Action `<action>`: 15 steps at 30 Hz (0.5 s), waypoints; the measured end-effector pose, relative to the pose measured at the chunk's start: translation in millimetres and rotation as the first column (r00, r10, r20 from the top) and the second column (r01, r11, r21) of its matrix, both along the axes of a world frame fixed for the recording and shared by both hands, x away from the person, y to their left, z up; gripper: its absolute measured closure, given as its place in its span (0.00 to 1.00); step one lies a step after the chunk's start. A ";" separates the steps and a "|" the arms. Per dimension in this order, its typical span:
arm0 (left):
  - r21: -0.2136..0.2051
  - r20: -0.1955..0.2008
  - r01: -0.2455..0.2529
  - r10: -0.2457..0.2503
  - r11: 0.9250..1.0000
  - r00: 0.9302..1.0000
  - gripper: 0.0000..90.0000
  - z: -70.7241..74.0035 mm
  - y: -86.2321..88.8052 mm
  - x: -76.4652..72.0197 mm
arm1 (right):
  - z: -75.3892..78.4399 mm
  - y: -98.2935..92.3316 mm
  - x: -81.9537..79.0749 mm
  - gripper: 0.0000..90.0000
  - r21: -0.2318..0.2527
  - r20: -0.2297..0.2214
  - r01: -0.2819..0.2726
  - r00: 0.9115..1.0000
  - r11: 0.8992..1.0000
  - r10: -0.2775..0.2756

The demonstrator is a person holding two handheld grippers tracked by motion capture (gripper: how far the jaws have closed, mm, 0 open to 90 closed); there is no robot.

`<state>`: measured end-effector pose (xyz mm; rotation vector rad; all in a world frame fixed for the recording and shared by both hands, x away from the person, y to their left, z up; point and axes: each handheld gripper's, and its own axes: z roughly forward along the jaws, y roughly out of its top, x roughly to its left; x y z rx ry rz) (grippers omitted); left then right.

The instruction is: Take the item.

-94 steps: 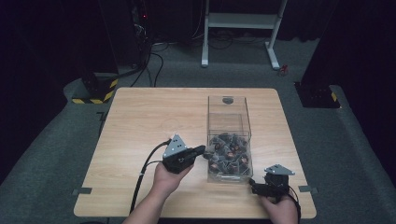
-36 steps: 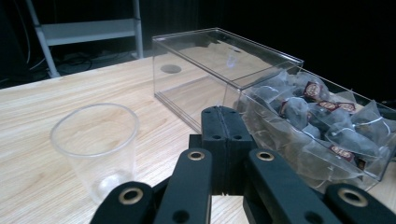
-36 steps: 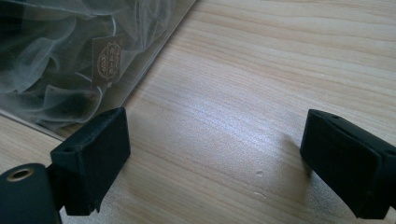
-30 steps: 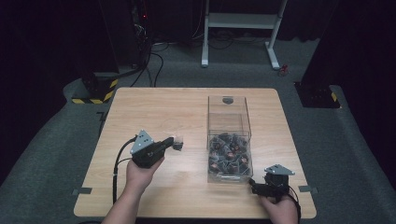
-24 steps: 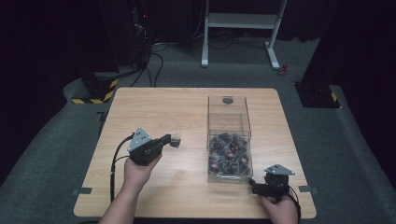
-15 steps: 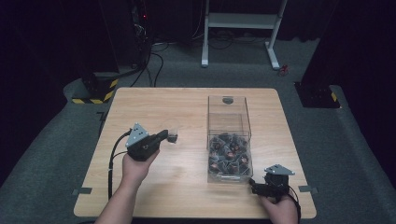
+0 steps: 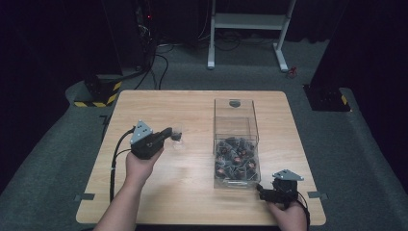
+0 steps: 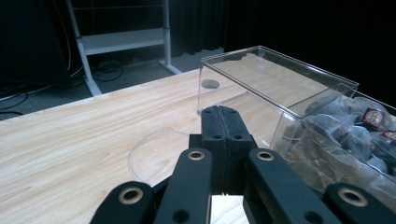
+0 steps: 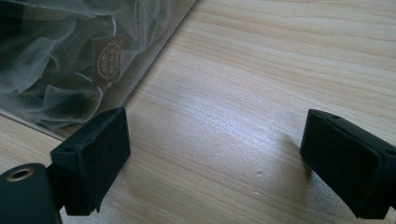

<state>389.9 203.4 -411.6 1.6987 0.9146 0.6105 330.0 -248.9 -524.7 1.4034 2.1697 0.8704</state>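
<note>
A clear plastic box (image 7: 235, 126) stands on the right half of the wooden table (image 7: 168, 103), and its near end holds several tea bags (image 7: 235, 161). My left gripper (image 7: 169, 134) hovers left of the box with its jaws pressed together (image 8: 223, 116). They seem to pinch the rim of a thin clear round dish (image 7: 178, 138), which hangs just above the wood (image 8: 152, 156). My right gripper (image 7: 261, 191) rests by the box's near right corner. Its jaws (image 9: 219, 154) are wide apart over bare wood, with the bagged tea (image 9: 70, 51) behind the box wall (image 9: 154, 51) at upper left.
The box's far wall has a round hole (image 7: 234, 102). A cable (image 7: 115, 161) trails from the left gripper to the table's near edge. Beyond the table stand a white metal frame (image 7: 250, 21) and a yellow-and-black block (image 7: 98, 91) on dark floor.
The left gripper has left the box's near end, gone left across the table, then drifted away from the person and slightly up, carrying the clear dish. The right gripper has stayed put.
</note>
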 end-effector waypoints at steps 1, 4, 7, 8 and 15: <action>-0.005 0.002 -0.001 0.001 1.000 1.000 1.00 0.1 0.0 0.9 | 0.0 0.0 0.0 0.09 0.000 0.000 0.000 1.000 1.000 0.000; 0.006 -0.006 -0.005 0.005 1.000 1.000 1.00 -0.4 -0.1 4.6 | 0.0 0.0 0.0 0.09 0.000 0.000 0.000 1.000 1.000 0.000; 0.012 -0.014 -0.014 0.014 1.000 1.000 1.00 -1.6 -0.1 8.9 | 0.0 0.0 0.0 0.09 0.000 0.000 0.000 1.000 1.000 0.000; 0.011 -0.014 -0.015 0.015 1.000 1.000 1.00 -1.8 0.2 10.2 | 0.0 0.0 0.0 0.09 0.000 0.000 0.000 1.000 1.000 0.000; 0.016 -0.029 -0.028 0.029 0.999 0.999 1.00 -5.8 1.1 22.2 | 0.0 0.0 0.0 0.09 0.000 0.000 0.000 1.000 1.000 0.000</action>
